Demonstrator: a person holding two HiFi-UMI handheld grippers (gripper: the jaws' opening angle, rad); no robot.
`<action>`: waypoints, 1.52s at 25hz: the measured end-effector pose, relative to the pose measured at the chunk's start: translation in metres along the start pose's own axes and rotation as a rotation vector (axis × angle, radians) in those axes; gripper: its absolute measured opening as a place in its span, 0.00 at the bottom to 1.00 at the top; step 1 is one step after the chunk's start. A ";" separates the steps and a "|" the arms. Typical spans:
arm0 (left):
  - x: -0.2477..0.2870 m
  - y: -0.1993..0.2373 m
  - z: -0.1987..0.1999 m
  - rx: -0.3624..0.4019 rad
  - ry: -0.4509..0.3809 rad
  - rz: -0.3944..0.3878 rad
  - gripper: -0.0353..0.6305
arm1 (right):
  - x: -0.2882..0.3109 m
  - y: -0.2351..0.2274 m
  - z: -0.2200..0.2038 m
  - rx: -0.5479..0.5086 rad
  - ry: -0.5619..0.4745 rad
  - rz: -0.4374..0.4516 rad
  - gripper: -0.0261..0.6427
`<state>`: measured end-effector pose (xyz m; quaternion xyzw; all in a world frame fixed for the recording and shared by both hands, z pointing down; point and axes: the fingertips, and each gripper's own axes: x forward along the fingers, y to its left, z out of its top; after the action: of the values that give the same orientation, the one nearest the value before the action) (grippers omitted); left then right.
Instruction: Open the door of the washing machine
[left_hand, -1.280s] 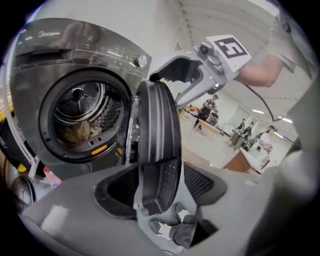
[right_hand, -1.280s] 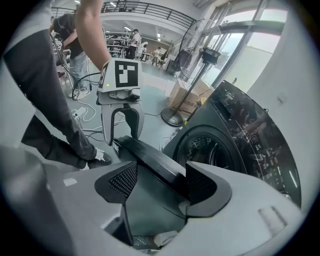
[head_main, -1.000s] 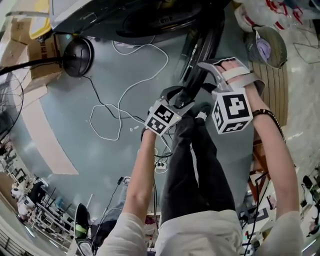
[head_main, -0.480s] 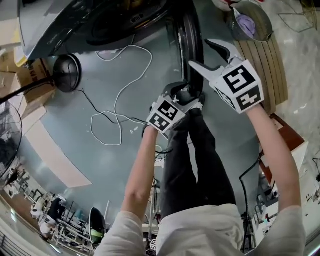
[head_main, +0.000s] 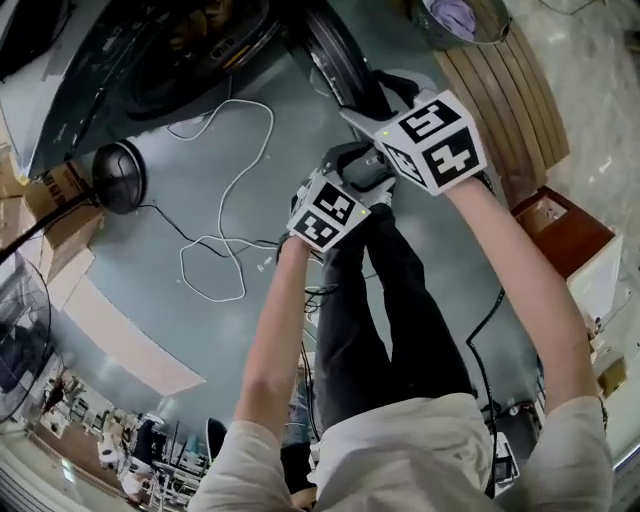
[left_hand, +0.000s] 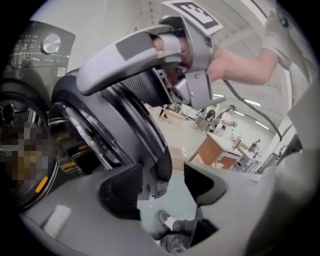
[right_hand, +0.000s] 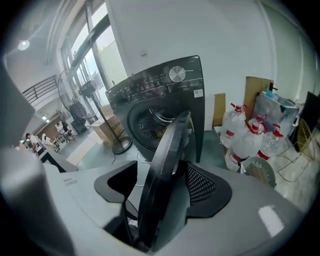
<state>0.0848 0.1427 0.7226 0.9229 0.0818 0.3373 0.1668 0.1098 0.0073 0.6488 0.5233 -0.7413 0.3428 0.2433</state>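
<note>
Door (right_hand: 167, 150) stands swung out from the washing machine (right_hand: 150, 90), seen edge-on, with the drum mouth open behind it. The right gripper (right_hand: 161, 187) straddles the door's rim. Its jaws are apart, the mesh pad close against one side and a gap on the other. The left gripper (left_hand: 161, 181) is on that same rim, jaws spread too, rim nearer one pad. On the floor before the washing machine, a white cable (head_main: 225, 200) loops beside a fan base (head_main: 118, 178).
</note>
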 end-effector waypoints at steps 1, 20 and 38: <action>0.003 0.002 0.003 0.001 0.003 0.001 0.52 | 0.002 -0.002 0.001 0.007 -0.001 -0.012 0.45; -0.057 0.152 0.098 0.057 -0.131 0.296 0.43 | 0.004 -0.093 -0.006 -0.010 0.040 -0.101 0.43; -0.036 0.207 0.151 0.030 -0.158 0.264 0.14 | -0.018 -0.153 -0.001 -0.178 0.084 -0.240 0.42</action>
<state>0.1638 -0.0974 0.6680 0.9517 -0.0488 0.2814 0.1130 0.2597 -0.0146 0.6753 0.5696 -0.6901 0.2659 0.3586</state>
